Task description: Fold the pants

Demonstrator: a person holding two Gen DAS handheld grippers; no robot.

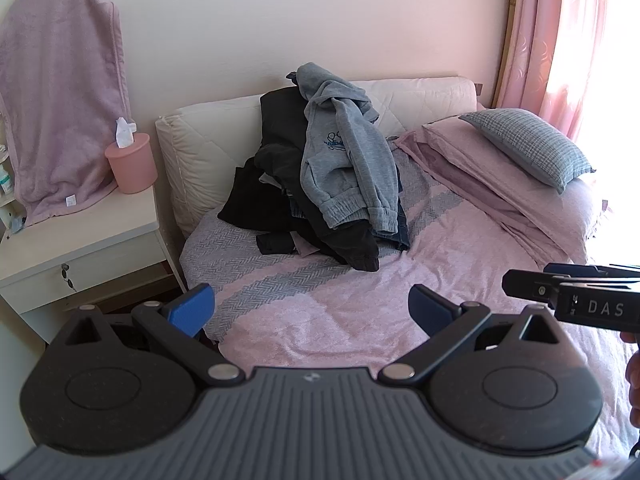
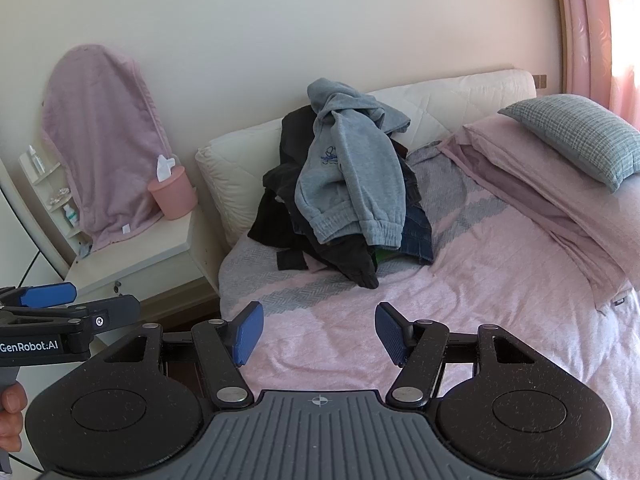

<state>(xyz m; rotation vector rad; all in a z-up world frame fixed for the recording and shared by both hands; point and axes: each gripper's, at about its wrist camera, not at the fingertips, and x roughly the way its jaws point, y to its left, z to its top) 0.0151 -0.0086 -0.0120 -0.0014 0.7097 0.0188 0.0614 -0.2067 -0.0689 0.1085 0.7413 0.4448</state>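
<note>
**laundry_lurker:** so where are the tongs at right now? grabbing anything yet?

**foldbot_fan:** nope. Left tongs [image 1: 310, 310] are spread wide, nothing between the blue pads, just pink bedspread [image 1: 360, 320] underneath. Right tongs [image 2: 319, 334] same deal, wide apart and empty. Both hang over the near part of the bed, tilted down toward it. You can see the right one poking in from the side in the left view, so they're side by side, close together.

**laundry_lurker:** and the pants?

**foldbot_fan:** grey sweatpants [image 1: 344, 152] sit on top of a heap of dark clothes [image 1: 280, 200], up by the cream headboard cushion [image 1: 192, 152]. Straight ahead of both tongs, well apart from them, with bare bedspread between. They're draped, not flat: waist end up high against the cushion, legs running down toward the tongs, cuffs [image 2: 360, 228] at the near edge of the heap. So the long axis points more or less at the camera.

**laundry_lurker:** which hand's closer?

**foldbot_fan:** honestly about even. In the right view the cuffs hang pretty much dead ahead; in the left view they sit a bit right of center. I'd guess either could reach the cuffs first, then drag the pants onto the open stretch of bed. Risk is snagging the dark stuff underneath.
</note>
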